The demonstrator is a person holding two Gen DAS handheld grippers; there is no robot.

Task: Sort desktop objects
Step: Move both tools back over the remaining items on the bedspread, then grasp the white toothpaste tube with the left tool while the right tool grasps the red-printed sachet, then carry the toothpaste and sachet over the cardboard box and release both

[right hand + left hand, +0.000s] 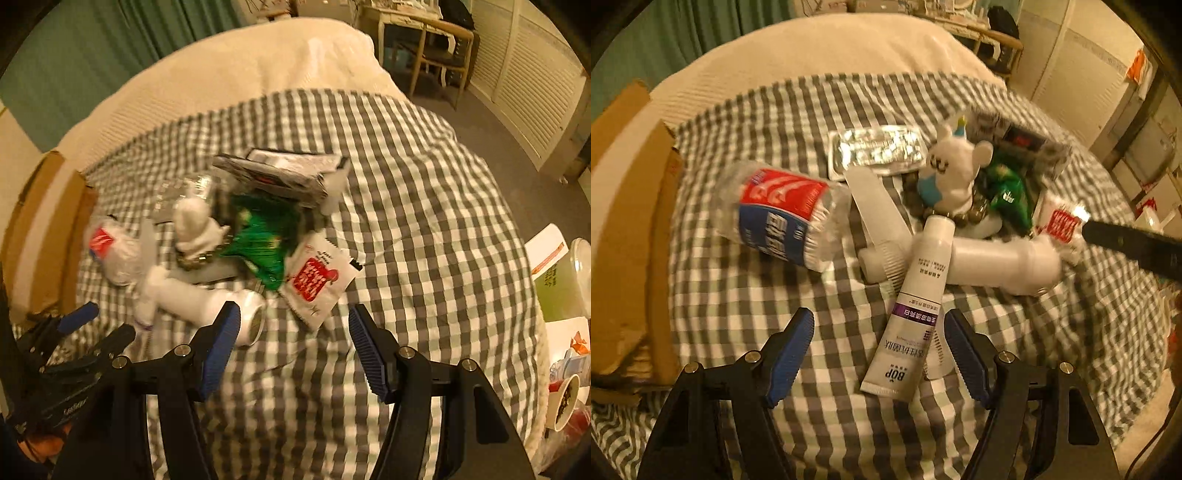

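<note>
Now, your left gripper (879, 354) stands open astride the white squeeze tube with purple band (908, 317), at six o'clock of the pile on the checked bedspread (738, 295). Close squarely mid-tube. Right gripper (291, 350) hangs open, empty.

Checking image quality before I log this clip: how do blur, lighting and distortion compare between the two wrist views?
Left wrist view: warm dim light, mild blur, the toothpaste tube print still readable, glare on the foil blister pack. Right wrist view: stronger motion blur, the green packet and plush toy smeared. Both: heavy fisheye curvature, dark corners.
</note>
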